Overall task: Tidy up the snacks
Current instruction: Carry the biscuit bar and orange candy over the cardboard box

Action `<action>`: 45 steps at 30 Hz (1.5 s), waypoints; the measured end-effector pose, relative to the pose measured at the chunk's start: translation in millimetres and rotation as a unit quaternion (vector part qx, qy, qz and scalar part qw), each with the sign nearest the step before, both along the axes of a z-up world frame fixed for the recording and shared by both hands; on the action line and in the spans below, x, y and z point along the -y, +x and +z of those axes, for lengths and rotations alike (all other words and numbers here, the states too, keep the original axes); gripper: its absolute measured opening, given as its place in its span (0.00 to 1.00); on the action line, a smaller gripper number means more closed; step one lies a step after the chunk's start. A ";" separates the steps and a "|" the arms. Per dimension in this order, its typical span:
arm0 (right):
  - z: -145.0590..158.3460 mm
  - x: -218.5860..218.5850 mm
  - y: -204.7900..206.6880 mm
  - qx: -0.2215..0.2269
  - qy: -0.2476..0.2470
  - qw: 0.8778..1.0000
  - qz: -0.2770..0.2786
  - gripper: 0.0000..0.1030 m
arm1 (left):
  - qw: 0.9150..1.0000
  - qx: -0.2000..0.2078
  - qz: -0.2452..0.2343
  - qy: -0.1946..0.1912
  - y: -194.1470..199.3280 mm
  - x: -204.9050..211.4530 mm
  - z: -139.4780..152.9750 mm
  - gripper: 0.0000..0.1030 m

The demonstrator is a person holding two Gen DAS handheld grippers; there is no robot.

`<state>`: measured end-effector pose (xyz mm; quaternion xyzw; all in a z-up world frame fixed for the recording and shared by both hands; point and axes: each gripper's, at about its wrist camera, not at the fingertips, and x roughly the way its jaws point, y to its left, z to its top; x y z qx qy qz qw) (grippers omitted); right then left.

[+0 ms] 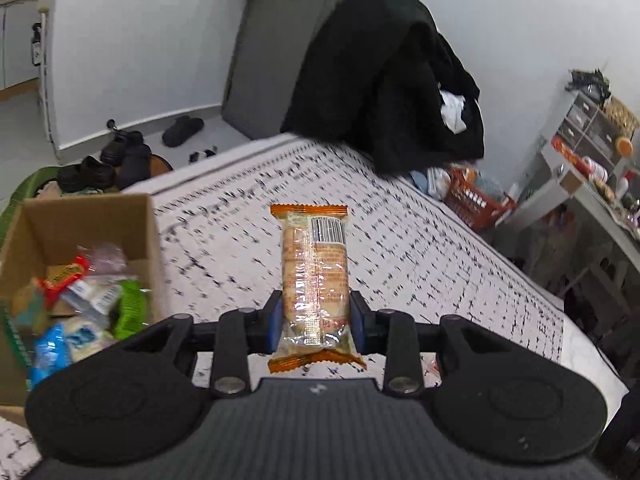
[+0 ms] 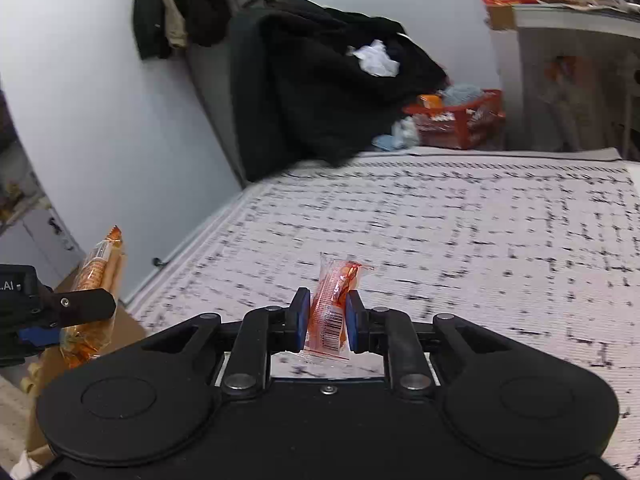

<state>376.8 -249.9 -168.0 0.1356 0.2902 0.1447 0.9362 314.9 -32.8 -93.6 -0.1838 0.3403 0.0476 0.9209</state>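
Left gripper clamps an orange cracker pack above the patterned rug, right of the snack-filled cardboard box. Right gripper pinches a small red sachet over the same rug.

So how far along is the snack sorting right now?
Several wrapped snacks already lie in the cardboard box. In hand: the left gripper clamps an orange biscuit pack, and the right gripper pinches a small red sachet. Both are not yet in the box. The rug shows no other loose snacks.
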 end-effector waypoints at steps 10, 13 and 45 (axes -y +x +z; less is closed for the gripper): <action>20.4 -40.3 -16.8 0.029 0.010 0.998 0.053 0.18 | 0.998 0.028 0.047 0.001 -38.6 -29.6 27.9 0.32; 25.5 -52.2 -21.0 0.036 0.009 0.997 0.067 0.18 | 0.998 0.029 0.059 0.002 -47.9 -40.7 30.0 0.32; 17.1 -153.9 -32.3 0.022 0.043 0.981 0.186 0.18 | 0.988 0.018 0.148 -0.029 -68.0 -178.3 7.6 0.32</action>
